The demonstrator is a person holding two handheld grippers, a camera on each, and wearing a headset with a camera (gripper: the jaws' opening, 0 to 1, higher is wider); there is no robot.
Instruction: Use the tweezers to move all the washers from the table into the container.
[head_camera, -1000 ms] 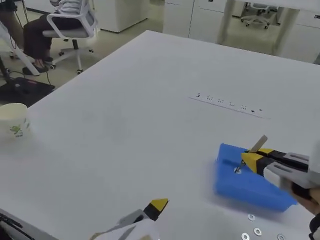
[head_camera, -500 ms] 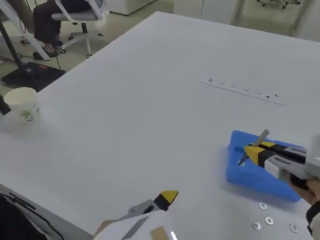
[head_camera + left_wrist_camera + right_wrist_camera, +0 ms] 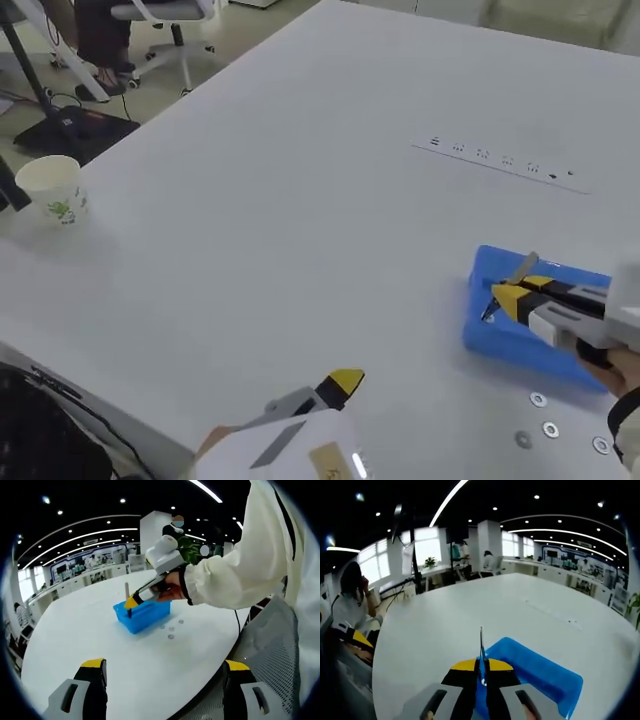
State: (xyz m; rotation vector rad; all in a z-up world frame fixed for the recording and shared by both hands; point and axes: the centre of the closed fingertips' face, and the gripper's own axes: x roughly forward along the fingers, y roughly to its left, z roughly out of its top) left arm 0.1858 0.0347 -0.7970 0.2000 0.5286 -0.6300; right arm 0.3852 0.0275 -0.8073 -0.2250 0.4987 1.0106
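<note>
My right tongs [image 3: 503,300], clamped on the thin metal tweezers [image 3: 521,268], hover over the blue plastic container [image 3: 498,342] at lower right, my left tongs [image 3: 164,666] stand apart, and four small silver washers [image 3: 538,400] lie on the white surface [image 3: 300,200] just beside it, so I judge the job unfinished.

Open-plan office: rows of white desks [image 3: 555,570], swivel chair [image 3: 170,12], ceiling strip lights [image 3: 85,534].

On worktop [image 3: 300,220]: container [image 3: 500,340] at 4 o'clock; washers [image 3: 551,430] at container's 6 o'clock; cup [image 3: 55,190] far off at 9 o'clock.
</note>
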